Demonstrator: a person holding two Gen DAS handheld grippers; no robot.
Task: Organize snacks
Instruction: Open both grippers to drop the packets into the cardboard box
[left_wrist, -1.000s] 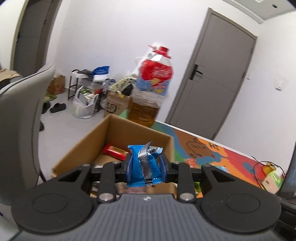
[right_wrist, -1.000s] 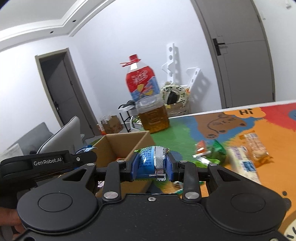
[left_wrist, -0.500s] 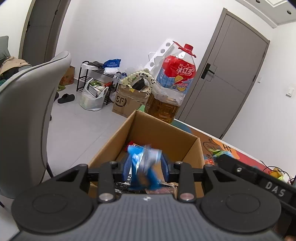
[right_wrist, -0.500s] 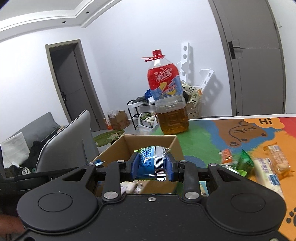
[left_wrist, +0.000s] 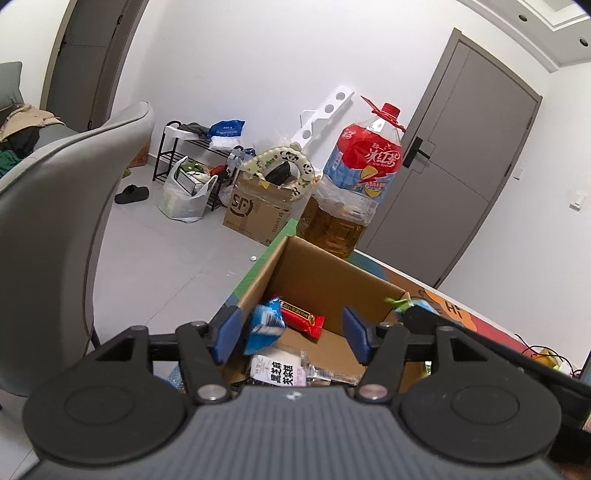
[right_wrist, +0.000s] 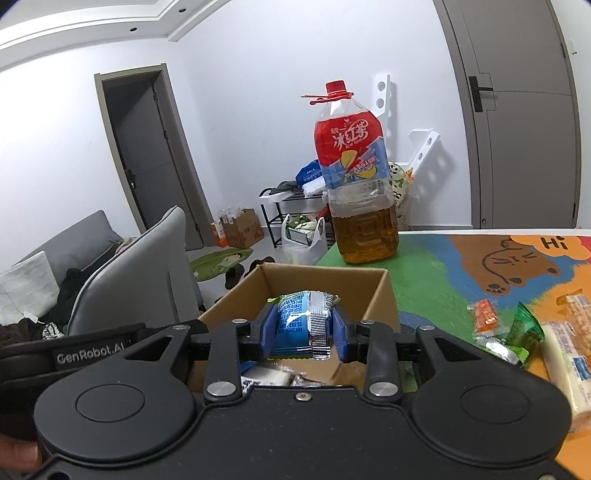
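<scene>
The left tool (left_wrist: 291, 334) has just been opening: its jaws now stand apart over the box (left_wrist: 325, 273), and the blue packet (left_wrist: 264, 325) it clamped a second ago lies loose inside beside a red bar (left_wrist: 301, 315). The right tool (right_wrist: 301, 330), also just opening, has moved over the box; its packet (right_wrist: 301, 323) sits between pads no longer pressing it.
</scene>
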